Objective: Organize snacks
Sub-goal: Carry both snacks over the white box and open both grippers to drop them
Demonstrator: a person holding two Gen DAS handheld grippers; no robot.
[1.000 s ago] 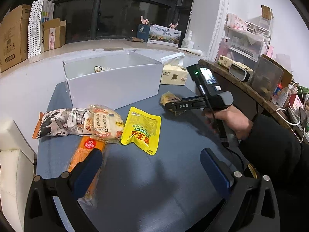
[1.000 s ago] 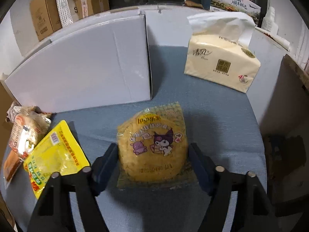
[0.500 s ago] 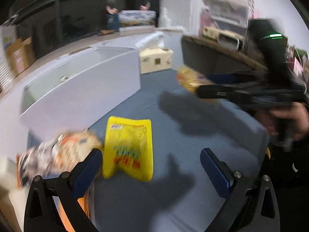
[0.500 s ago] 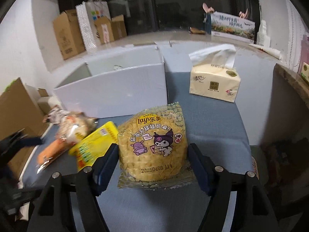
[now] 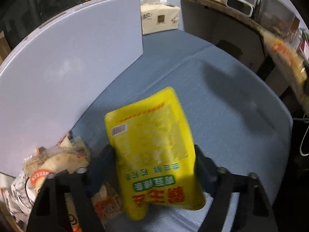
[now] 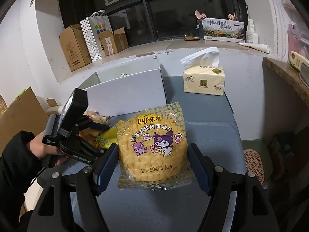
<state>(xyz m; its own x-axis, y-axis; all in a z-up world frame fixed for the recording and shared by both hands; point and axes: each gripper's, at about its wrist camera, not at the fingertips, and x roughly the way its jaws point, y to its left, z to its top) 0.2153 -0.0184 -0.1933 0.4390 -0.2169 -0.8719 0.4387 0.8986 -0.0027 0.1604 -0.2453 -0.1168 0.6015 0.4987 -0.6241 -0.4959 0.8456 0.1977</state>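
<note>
The left gripper (image 5: 154, 166) has its jaws closed on the sides of a yellow pouch (image 5: 152, 147), which fills the gap between them and points away toward the white box (image 5: 73, 67). The pouch looks slightly raised at its near end, though whether it is clear of the table (image 5: 222, 106) cannot be told. Just to the left of the pouch a heap of other snack packets (image 5: 58, 158) lies against the foot of the white box, one orange-labelled packet (image 5: 107, 206) partly under the left jaw

The right gripper (image 6: 153, 166) holds a round Lay's chip bag (image 6: 154, 145) printed with purple cartoon figures, its jaws pressed against both sides of the bag, held above the blue-grey table (image 6: 212, 131). From this view the left hand (image 6: 40, 147) shows at the left edge, wrapped around the handle of its gripper, which reaches down over the yellow pouch (image 6: 108, 137) and the heap. Beyond stands the open white box (image 6: 127, 90), with a small item visible inside near its far wall. A tissue pack (image 6: 203, 81) sits on the table just right of the box
</note>
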